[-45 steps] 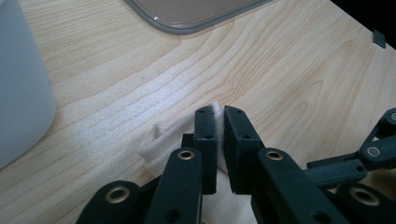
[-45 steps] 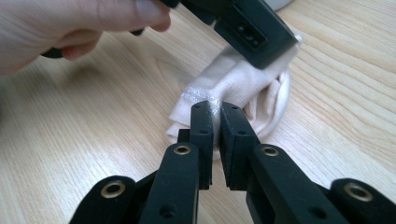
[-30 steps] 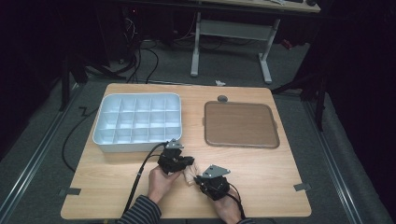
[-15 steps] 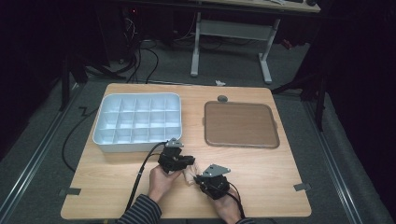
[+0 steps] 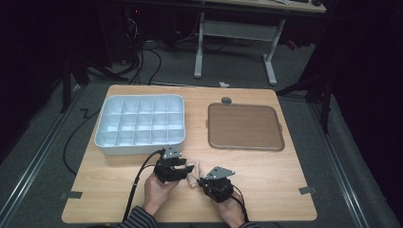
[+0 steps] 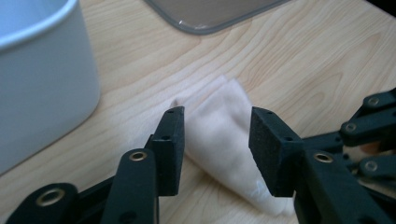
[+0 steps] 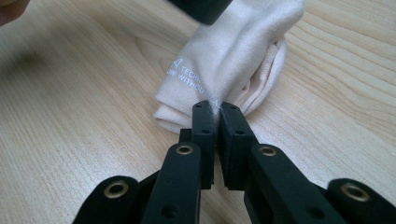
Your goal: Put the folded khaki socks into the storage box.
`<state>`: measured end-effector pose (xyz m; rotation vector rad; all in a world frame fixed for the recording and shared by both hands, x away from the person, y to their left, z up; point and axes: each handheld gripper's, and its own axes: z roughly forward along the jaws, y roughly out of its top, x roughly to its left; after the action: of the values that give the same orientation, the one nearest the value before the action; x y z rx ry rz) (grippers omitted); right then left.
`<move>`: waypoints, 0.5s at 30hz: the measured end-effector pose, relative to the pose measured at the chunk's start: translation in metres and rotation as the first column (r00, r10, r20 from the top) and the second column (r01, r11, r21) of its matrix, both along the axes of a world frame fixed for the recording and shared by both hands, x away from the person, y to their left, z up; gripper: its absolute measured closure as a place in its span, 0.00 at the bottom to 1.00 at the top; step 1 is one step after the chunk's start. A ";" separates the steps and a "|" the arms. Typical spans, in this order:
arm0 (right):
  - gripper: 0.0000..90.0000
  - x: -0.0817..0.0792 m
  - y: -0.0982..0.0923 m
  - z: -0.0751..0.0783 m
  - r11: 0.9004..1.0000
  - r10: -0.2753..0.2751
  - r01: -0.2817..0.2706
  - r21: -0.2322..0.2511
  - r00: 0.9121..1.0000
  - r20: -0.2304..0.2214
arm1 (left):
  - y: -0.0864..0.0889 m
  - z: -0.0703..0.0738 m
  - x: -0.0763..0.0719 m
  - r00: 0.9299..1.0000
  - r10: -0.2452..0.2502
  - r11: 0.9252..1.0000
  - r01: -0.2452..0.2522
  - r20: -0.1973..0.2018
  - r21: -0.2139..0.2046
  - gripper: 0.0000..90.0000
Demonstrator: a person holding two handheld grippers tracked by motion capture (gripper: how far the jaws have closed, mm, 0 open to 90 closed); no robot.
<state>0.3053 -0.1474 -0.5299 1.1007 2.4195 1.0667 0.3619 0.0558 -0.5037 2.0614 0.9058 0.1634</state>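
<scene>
The right gripper (image 7: 215, 108) pinches a fold of the soft cloth (image 7: 229, 65) on the counter (image 7: 70, 107), so hold it steady while the left gripper (image 6: 215, 128), fingers just opened around the cloth's far end, takes a fresh hold.

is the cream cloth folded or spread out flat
Folded. In the right gripper view the cloth lies bunched in layers, the right gripper pinching one edge.
</scene>
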 end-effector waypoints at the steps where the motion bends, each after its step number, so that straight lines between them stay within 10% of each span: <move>1: 0.95 0.000 0.000 0.000 1.000 -0.002 0.002 0.000 1.000 -0.002 | 0.000 0.000 0.000 1.000 0.000 1.000 0.000 0.000 0.000 0.61; 9: 0.95 0.000 0.001 0.000 1.000 -0.002 0.002 -0.007 1.000 0.000 | 0.000 -0.013 -0.004 0.999 0.031 1.000 -0.031 -0.030 0.000 0.55; 15: 0.95 0.000 0.002 0.000 1.000 -0.003 0.003 -0.006 1.000 0.002 | -0.007 -0.019 -0.001 1.000 0.027 0.997 -0.025 -0.013 0.080 0.54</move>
<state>0.3055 -0.1459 -0.5296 1.1002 2.4175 1.0585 0.3613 0.0484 -0.5228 2.1268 0.9485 0.2025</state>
